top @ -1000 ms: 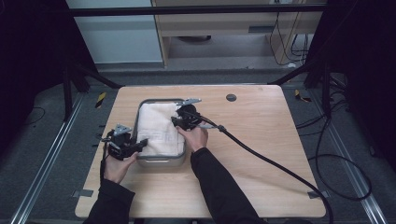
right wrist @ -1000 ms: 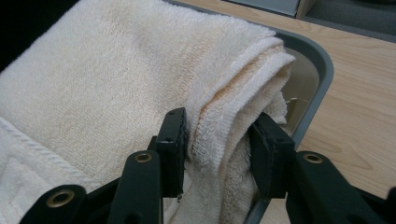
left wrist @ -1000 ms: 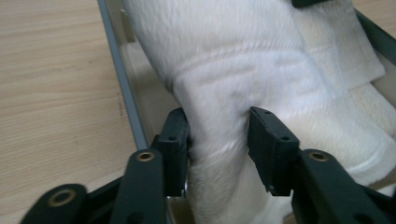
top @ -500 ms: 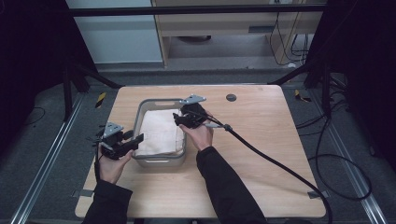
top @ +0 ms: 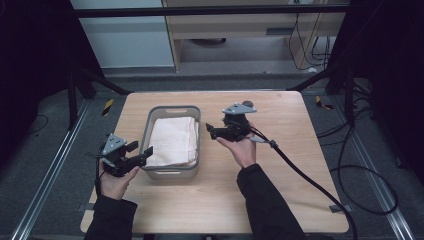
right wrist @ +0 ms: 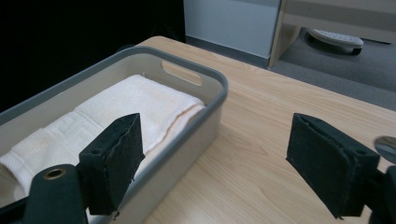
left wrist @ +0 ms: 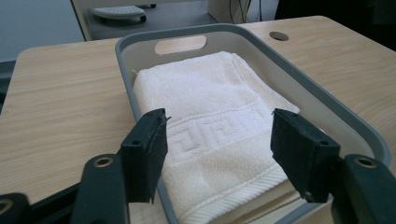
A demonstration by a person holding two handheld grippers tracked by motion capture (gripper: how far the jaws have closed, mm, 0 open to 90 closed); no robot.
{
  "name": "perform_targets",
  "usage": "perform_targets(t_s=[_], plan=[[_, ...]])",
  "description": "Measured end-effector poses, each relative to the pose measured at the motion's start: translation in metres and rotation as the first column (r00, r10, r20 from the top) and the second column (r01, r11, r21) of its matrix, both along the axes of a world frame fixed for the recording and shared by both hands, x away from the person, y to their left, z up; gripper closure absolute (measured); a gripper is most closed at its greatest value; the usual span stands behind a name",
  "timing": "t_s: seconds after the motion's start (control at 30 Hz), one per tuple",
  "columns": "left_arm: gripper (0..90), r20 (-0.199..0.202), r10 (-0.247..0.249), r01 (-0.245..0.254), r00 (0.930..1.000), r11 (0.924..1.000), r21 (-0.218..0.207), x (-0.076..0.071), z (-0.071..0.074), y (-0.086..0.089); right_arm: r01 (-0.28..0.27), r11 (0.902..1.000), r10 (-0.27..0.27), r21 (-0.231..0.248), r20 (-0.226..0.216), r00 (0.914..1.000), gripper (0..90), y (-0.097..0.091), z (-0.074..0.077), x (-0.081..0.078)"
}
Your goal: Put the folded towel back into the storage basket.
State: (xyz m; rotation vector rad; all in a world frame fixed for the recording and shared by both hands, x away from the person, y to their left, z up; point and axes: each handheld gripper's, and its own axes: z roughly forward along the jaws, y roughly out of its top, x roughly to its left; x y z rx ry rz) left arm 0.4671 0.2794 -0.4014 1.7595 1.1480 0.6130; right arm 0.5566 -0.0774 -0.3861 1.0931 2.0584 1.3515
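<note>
Now both grippers, left (top: 142, 153) and right (top: 210, 130), have just been opening, empty; draw them clear of the basket (top: 150, 122) (towel (top: 172, 140) lies folded inside) without nudging it.

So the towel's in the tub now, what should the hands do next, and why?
Probably just lift both grippers back and clear of the tub. The folded white towel already lies flat inside it, and the left gripper and right gripper have just been opening, with nothing between their jaws. The left one sits close over the tub's near corner, so I'd move it first.
</note>
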Motion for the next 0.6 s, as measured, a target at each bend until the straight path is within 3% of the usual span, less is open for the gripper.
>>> perform_targets(t_s=[0.27, 0.6], plan=[[29.1, 0.036, 0.008, -0.008, 0.9993, 0.9999, 0.006, -0.008, -0.003, 0.005, 0.044, 0.999, -0.044, 0.007, -0.003, 0.999, 16.3, -0.059, -0.006, -0.03], [24.8, 0.054, 0.028, -0.028, 0.9981, 0.9995, 0.011, -0.027, -0.016, 0.018, 0.095, 0.9945, -0.095, 0.044, -0.009, 0.9954, 15.6, -0.126, -0.03, -0.069]])
